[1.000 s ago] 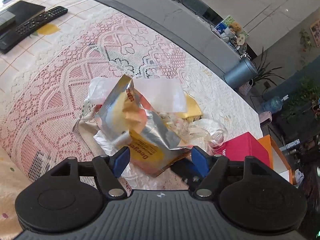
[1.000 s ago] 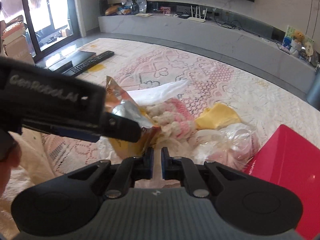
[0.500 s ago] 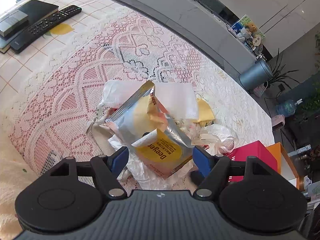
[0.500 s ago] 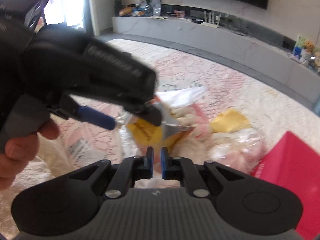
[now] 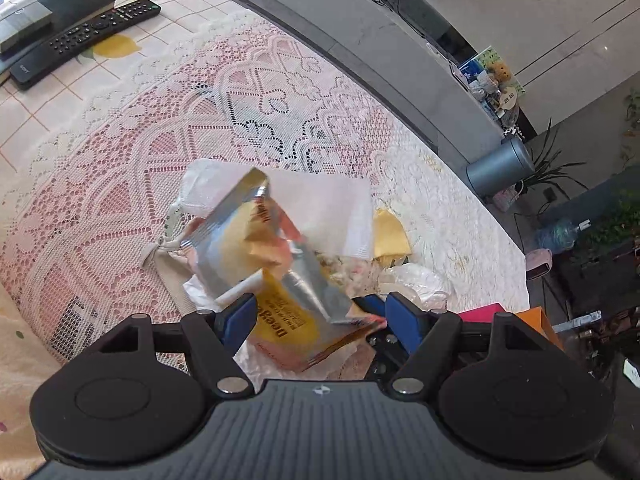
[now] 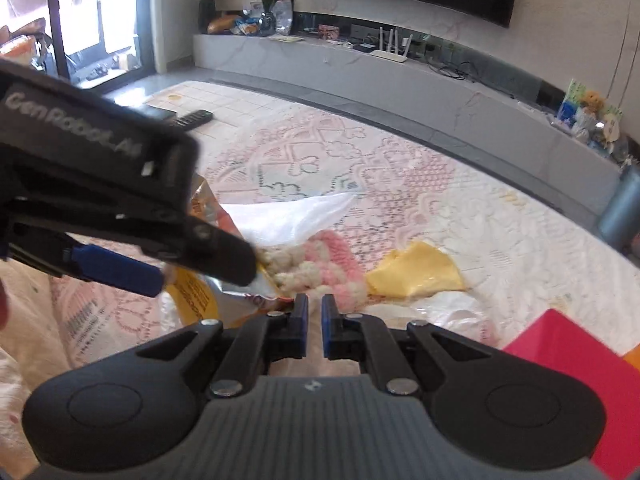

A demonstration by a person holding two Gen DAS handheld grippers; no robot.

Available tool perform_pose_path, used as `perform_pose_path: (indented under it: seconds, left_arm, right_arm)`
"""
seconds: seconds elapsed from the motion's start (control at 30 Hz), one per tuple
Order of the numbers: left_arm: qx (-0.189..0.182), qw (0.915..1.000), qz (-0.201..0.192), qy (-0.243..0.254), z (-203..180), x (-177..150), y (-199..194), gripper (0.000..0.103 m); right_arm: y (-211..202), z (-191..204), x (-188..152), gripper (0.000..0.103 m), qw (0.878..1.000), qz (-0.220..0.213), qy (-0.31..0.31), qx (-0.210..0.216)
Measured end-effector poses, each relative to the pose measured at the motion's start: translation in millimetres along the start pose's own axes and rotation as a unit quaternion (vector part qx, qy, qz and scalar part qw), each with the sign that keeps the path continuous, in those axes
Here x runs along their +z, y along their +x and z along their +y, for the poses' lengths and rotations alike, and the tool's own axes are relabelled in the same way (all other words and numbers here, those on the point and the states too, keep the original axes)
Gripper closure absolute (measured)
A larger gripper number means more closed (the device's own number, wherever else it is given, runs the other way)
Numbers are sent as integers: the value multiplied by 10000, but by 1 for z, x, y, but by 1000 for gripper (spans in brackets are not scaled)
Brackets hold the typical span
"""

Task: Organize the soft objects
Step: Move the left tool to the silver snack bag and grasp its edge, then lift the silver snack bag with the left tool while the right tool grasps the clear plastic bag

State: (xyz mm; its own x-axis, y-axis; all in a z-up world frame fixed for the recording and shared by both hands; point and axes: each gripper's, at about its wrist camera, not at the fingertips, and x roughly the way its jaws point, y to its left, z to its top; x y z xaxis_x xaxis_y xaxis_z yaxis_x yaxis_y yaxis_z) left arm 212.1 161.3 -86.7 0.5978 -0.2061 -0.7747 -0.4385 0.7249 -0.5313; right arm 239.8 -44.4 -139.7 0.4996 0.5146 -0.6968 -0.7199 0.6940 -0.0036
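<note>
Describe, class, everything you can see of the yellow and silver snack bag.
The snack bag is a crinkled foil pouch: silver inside, yellow-orange outside with dark print. Its torn top gapes upward, tilted. It stands on the pile of soft things on the lace cloth, between the left gripper's wide-open jaws, which flank its lower end.

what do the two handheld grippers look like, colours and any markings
Both are matte black plastic. The left gripper and the right gripper each have a ribbed grey-black body, two round discs, silver pivot bolts and blue finger pads. The left one's side reads "GenRobot.AI" in grey letters.
</note>
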Motion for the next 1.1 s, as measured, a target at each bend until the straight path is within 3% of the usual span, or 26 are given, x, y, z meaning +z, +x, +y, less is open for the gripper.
perform_pose_path:
  seconds: [0.3,0.4,0.57,0.63,0.7,0.8,0.87,0.9,1.1]
  left_arm:
    - [499,9986,96,-148,13,-3,6,17]
    - [661,9976,160,-107,21,-8,10,39]
    - [460,9989,38,-83,29,-16,6,52]
    - [472,9988,-54,64,26,-18,1,64]
    - [398,9989,-158,214,24,-19,-7,67]
    - [365,9972,-332,565,17,-21,-20,70]
    - [381,9953,-455,762,12,-22,-29,70]
    - [416,9938,-506,899,8,-21,-33,70]
    - [347,9887,-509,1370,-8,-15,-36,70]
  right_arm:
    - [-8,29,-7,103,9977,108,-252,625]
    - [-8,35,-12,103,9979,205,-442,429]
    - [-15,25,-17,101,9985,309,-394,243]
    - [-19,19,-18,101,9989,319,-340,84]
    - [-25,13,-16,100,9991,328,-270,-44]
    - [-32,4,-12,89,9983,385,-336,-291]
    - [-33,-5,-4,67,9966,460,-452,-509]
    - [-32,-10,0,64,9954,538,-520,-592]
    - [-6,-16,13,58,9872,1105,-846,-782]
